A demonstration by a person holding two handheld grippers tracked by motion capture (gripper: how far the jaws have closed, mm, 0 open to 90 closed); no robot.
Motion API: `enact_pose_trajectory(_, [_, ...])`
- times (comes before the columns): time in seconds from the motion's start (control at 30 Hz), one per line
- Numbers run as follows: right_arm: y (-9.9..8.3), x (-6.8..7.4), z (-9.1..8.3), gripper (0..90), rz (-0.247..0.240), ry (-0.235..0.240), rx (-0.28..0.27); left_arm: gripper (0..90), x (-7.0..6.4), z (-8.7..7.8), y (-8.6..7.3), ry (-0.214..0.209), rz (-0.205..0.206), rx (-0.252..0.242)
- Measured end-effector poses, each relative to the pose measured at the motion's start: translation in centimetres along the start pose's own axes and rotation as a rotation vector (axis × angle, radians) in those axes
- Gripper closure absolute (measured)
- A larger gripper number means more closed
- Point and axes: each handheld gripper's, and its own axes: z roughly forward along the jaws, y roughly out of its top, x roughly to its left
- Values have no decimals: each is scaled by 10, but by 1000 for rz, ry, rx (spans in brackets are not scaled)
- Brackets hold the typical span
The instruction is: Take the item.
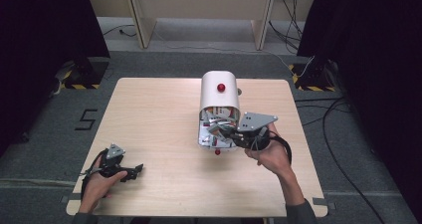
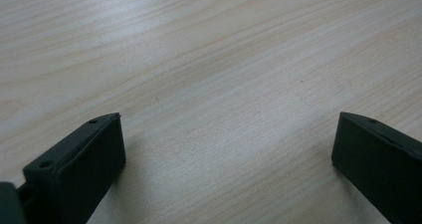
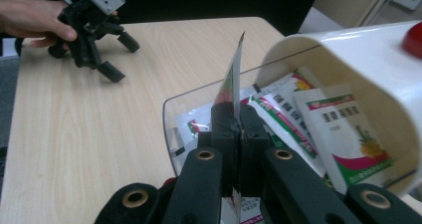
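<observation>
Right gripper (image 3: 238,134) clamped tight on a thin sachet (image 3: 232,84) held edge-on at the white container (image 3: 348,59), left gripper (image 2: 224,149) jaws spread wide, nothing held, above bare table (image 2: 209,59).

The table (image 1: 164,109) is looking like pale, smooth wood with fine lines. The white box (image 1: 219,92) is looking like shiny plastic, with a see-through plastic lid (image 3: 199,97). The packets (image 3: 343,129) are looking glossy. The right gripper (image 3: 238,129) is showing matt black plastic.
</observation>
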Motion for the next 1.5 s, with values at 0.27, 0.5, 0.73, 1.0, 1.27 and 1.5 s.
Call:
enact_pose_trajectory(0.27, [3,-3,-9,891,28,-42,-46,0,0,0,0,0,0,1])
enact_pose_trajectory(0.5, [4,-5,-18,891,39,-66,-73,0,0,0,0,0,0,0])
enact_pose_trajectory(0.73, [2,-11,-32,891,51,-95,-89,0,0,0,0,0,0,0])
enact_pose_trajectory(1.0, [-4,-20,-56,891,81,-147,-117,0,0,0,0,0,0,0])
enact_pose_trajectory(1.27, [-17,-27,-72,890,106,-194,-120,0,0,0,0,0,0,0])
enact_pose_trajectory(1.5, [-41,-32,-79,891,147,-238,-101,0,0,0,0,1,3,3])
